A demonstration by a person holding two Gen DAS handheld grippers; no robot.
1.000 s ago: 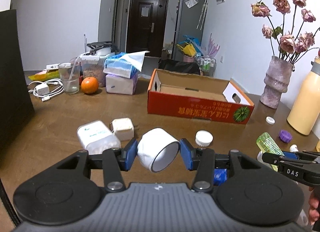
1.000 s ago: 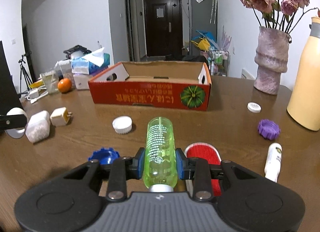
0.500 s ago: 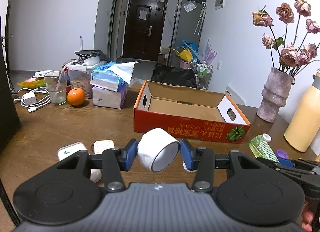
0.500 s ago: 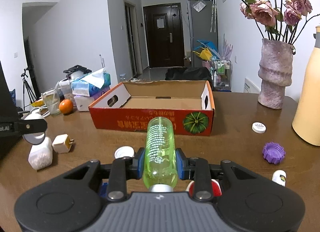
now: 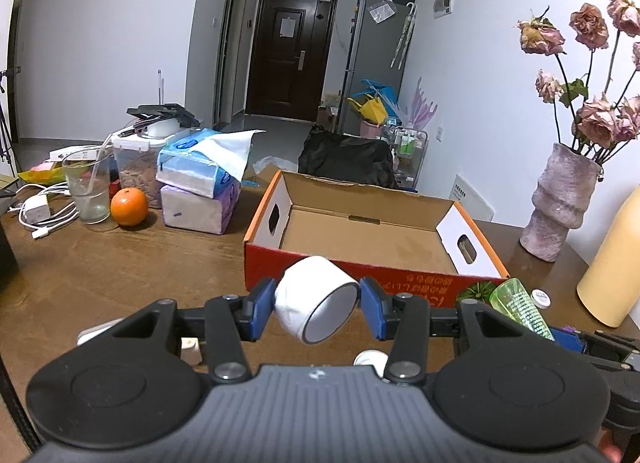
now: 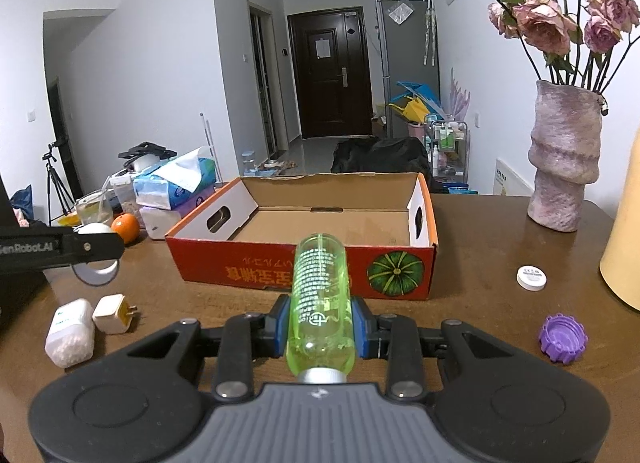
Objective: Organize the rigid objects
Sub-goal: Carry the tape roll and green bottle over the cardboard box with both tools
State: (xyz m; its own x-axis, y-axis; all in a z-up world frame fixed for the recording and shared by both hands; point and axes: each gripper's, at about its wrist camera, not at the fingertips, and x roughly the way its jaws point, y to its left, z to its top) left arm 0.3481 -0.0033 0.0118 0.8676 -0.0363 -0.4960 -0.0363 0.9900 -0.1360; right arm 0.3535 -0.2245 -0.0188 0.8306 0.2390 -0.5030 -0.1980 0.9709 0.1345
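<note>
My left gripper is shut on a white cylindrical container, held in the air just before the near red wall of an open cardboard box. The right gripper is shut on a clear green bottle that points at the same box, whose inside is bare cardboard. In the right wrist view the left gripper with its white container shows at the left. The left wrist view catches the green bottle at the right.
On the brown table lie a white pill bottle, a charger plug, a purple cap and a white cap. A vase and a yellow flask stand right; tissue packs, an orange and a glass left.
Both grippers have moved forward and a little up toward the cardboard box, each keeping its grip. The box now looms larger, and the loose items on the table have slid down out of the left view.
</note>
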